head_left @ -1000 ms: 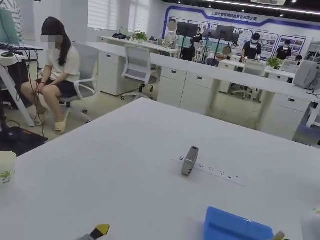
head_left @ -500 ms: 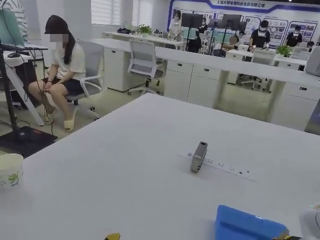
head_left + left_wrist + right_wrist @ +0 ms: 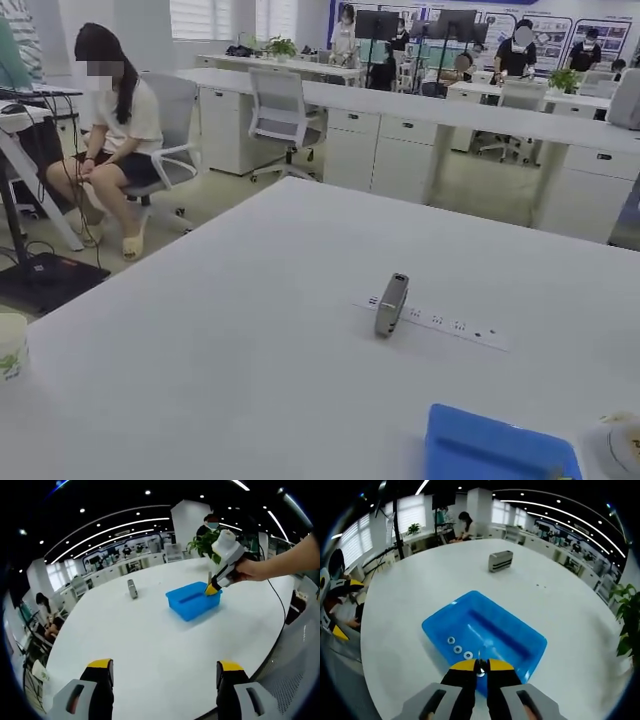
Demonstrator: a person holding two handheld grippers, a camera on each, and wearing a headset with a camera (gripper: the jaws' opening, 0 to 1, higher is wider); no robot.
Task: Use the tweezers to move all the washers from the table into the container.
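Three small silver washers (image 3: 458,649), flat rings, lie in a slanting row on the floor of the blue container (image 3: 510,640), near its left wall in the right gripper view. My right tool (image 3: 481,667) hovers over the container's near rim, just beside the washers. Its jaws are narrow, pinched on the tweezers (image 3: 479,661), whose thin shiny tip pokes out between them. My left tool (image 3: 165,672) is spread wide, holding nothing, above the white tabletop (image 3: 150,645), well apart from the container.
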